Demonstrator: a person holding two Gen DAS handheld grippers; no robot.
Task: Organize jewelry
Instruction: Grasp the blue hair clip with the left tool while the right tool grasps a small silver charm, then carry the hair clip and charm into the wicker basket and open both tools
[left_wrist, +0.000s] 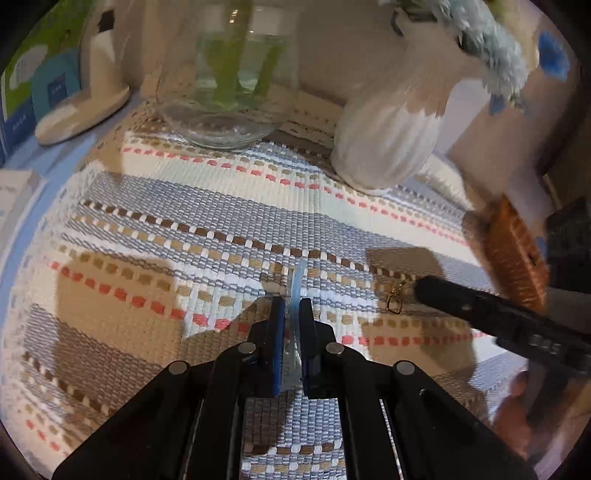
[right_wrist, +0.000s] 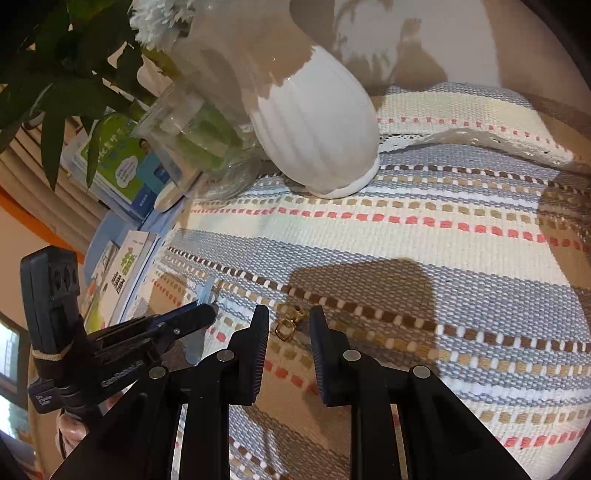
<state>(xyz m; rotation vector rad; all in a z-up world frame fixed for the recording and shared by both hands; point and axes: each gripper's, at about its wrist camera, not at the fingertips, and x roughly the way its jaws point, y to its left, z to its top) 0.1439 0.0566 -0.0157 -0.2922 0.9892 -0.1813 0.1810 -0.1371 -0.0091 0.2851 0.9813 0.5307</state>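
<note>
Now two tongs (left_wrist: 291, 306) (right_wrist: 288, 317), one gold earring (right_wrist: 286, 326), two vases (right_wrist: 317, 122) (right_wrist: 199, 144).

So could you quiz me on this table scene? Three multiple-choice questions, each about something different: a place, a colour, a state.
1. Where does the gold earring lie?
A. On the striped woven mat, in front of the right gripper's fingers
B. Inside the glass vase
C. On the books

2. What colour is the ribbed vase?
A. Green
B. White
C. Black

3. How is the left gripper?
A. Wide open over bare mat
B. Out of sight
C. Closed on a thin, pale blue translucent piece

Answers:
1. A: the earring rests on the mat just ahead of the gap between the open right fingers.
2. B: its ribbed body is plainly white in both views.
3. C: the left wrist view shows the fingers pinching the blue piece.
</note>
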